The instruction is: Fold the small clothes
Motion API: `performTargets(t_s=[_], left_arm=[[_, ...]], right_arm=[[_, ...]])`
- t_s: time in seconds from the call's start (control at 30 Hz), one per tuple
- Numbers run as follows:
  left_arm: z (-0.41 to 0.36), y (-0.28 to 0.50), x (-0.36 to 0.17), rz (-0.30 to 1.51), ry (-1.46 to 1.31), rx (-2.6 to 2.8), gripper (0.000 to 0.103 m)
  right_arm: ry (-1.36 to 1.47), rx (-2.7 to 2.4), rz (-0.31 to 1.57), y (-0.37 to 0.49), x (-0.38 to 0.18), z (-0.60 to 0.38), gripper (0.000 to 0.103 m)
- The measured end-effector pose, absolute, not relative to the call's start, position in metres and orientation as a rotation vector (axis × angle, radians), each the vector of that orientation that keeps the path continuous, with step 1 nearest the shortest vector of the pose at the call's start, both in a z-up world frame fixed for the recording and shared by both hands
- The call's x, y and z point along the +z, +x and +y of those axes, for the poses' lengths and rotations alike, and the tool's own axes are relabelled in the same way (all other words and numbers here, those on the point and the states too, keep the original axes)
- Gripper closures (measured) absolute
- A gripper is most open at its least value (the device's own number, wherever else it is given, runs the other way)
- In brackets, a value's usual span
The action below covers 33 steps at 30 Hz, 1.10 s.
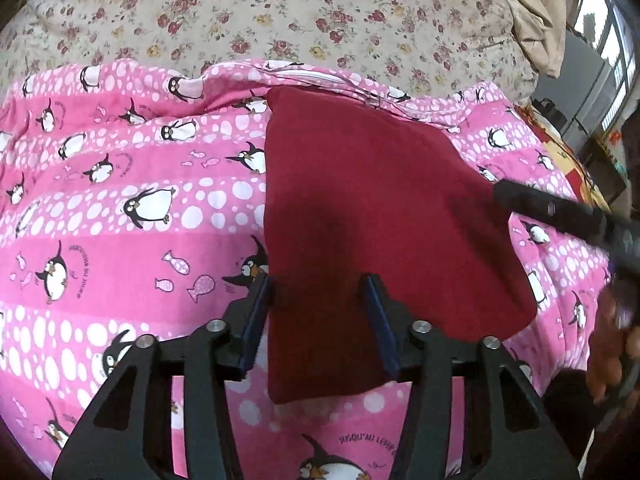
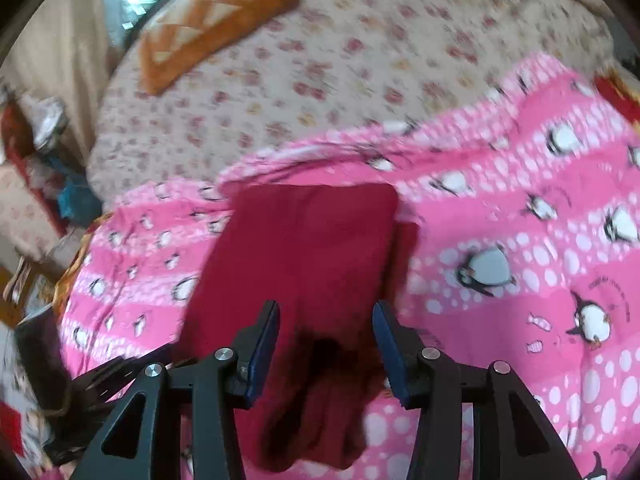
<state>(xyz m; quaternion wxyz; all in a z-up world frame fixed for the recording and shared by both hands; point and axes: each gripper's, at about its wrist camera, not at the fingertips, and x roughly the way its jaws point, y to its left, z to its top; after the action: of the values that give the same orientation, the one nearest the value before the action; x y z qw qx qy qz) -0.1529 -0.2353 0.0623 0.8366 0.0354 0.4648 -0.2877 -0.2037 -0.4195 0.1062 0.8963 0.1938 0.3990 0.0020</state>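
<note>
Where folded flat — dark red garment on penguin blanket.

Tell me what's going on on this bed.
A person is folding a dark red garment laid on a pink penguin-print quilt, with a two-finger tool in each hand. The garment already looks folded into a rough rectangle. The left tool hangs above its near edge, jaws apart and gripping nothing. The right tool is likewise open over the cloth. A floral sheet lies beyond the quilt.
</note>
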Motion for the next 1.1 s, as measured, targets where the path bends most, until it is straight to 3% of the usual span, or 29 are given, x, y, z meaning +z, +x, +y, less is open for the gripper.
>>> performTargets(t_s=[0.2,0.33,0.67,0.93,1.1], left_arm=[[-0.232,-0.150,0.056,0.977,0.051,-0.608,0.044],[-0.232,-0.150,0.055,0.978,0.047,-0.614,0.044],[-0.233,-0.151,0.054,0.967,0.047,-0.613,0.044],[-0.235,-0.154,0.051,0.961,0.070,-0.617,0.040],[-0.232,-0.152,0.050,0.965,0.029,-0.629,0.036]], right_arm=[[0.191,-0.003,0.922,-0.190,0.085,-0.390,0.057],[0.259,-0.054,0.991,-0.194,0.062,-0.409,0.057],[0.258,-0.014,0.822,-0.226,0.114,-0.390,0.057],[0.213,0.009,0.977,-0.200,0.054,-0.379,0.058],[0.171,0.011,0.948,-0.217,0.069,-0.372,0.059]])
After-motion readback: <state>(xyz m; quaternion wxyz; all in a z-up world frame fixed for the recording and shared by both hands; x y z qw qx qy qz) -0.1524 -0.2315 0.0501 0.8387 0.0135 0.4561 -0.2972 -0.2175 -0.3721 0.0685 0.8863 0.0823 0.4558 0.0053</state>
